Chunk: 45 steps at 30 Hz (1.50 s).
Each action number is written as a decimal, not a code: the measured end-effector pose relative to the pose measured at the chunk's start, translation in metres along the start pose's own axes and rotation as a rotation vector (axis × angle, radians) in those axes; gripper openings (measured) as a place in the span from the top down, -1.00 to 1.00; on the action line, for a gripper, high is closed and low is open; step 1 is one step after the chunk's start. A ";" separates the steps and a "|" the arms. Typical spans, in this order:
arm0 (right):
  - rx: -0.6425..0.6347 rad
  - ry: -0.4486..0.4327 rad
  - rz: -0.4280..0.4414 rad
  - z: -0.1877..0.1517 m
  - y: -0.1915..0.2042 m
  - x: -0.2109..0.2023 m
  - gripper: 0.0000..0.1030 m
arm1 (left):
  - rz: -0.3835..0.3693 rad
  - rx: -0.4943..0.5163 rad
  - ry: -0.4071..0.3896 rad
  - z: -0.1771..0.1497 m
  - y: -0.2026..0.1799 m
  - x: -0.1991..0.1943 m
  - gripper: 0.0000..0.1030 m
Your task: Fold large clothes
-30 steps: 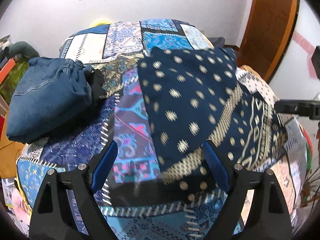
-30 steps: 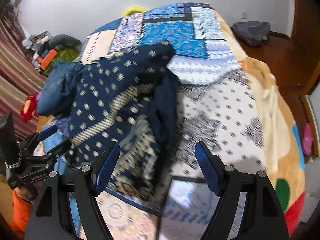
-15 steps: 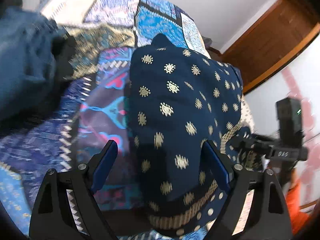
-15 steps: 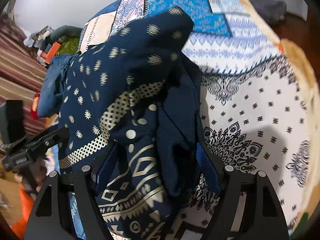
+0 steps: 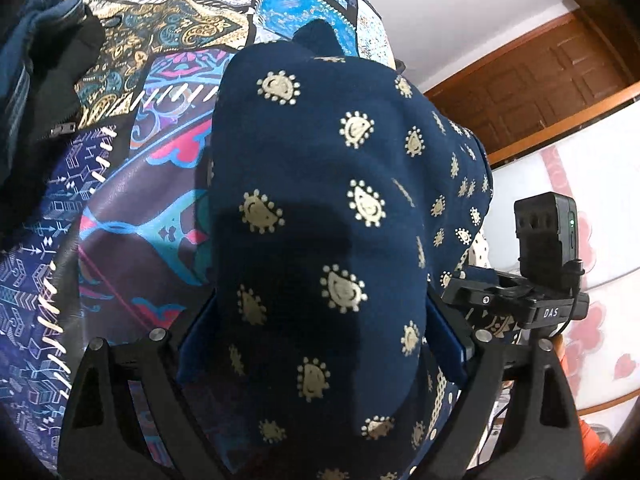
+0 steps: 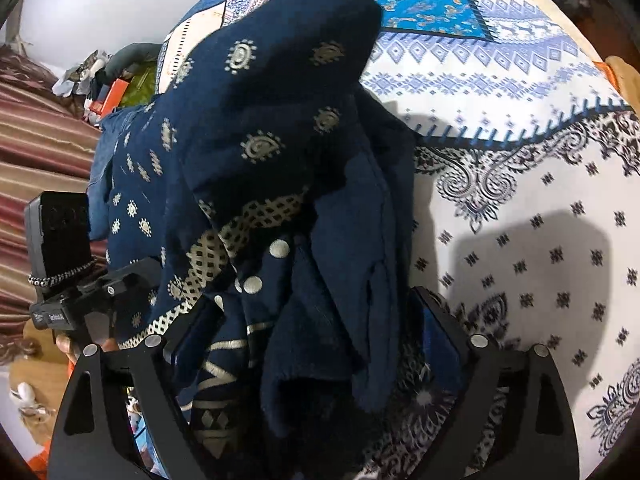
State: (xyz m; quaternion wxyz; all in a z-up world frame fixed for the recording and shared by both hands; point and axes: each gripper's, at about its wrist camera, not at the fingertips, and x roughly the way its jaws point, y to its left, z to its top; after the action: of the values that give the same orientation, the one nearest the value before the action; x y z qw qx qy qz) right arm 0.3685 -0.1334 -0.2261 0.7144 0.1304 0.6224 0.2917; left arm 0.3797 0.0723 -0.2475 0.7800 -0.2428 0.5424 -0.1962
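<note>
Spread over the patchwork bedspread, the gold-printed navy garment bulges between the widening fingers of both the left gripper and right gripper, ungrasped, so the pickup step likely needs both to clench on its edges.

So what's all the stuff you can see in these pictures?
navy gold-printed cloth garment: one, dark blue with gold, bunched between both grippers
patchwork bedspread: one, blue, white, multicolour, under everything
blue denim garment: one, far left on the bed
black zipped garment: one, beside the denim
brown wooden door: one, behind the bed
left gripper: black, blue pads, jaws opening around cloth
right gripper: black, blue pads, jaws opening around cloth
</note>
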 end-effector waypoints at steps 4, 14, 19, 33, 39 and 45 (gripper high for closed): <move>0.000 -0.025 0.018 -0.003 0.004 -0.003 -0.49 | -0.019 -0.008 -0.004 -0.005 -0.002 -0.005 -0.56; -0.025 -0.068 0.073 -0.016 0.033 -0.027 0.45 | 0.004 0.075 -0.056 -0.030 -0.030 -0.051 0.00; -0.086 -0.121 0.086 -0.023 0.067 -0.050 0.49 | 0.011 0.130 -0.133 -0.034 -0.049 -0.097 0.07; -0.307 -0.338 0.179 0.018 0.209 -0.099 0.49 | 0.095 0.253 -0.480 0.009 -0.061 -0.290 0.12; -0.405 -0.376 0.211 0.059 0.280 -0.073 0.49 | 0.138 0.197 -0.566 0.046 -0.001 -0.346 0.11; -0.390 -0.295 0.245 0.099 0.305 0.019 0.49 | 0.228 0.051 -0.496 0.080 0.112 -0.334 0.04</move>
State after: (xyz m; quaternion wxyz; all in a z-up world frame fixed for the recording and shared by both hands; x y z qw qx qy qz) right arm 0.3873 0.1372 -0.0549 0.7684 0.1060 0.4234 0.4681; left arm 0.3481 0.3660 -0.0399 0.9120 -0.2010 0.3533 -0.0554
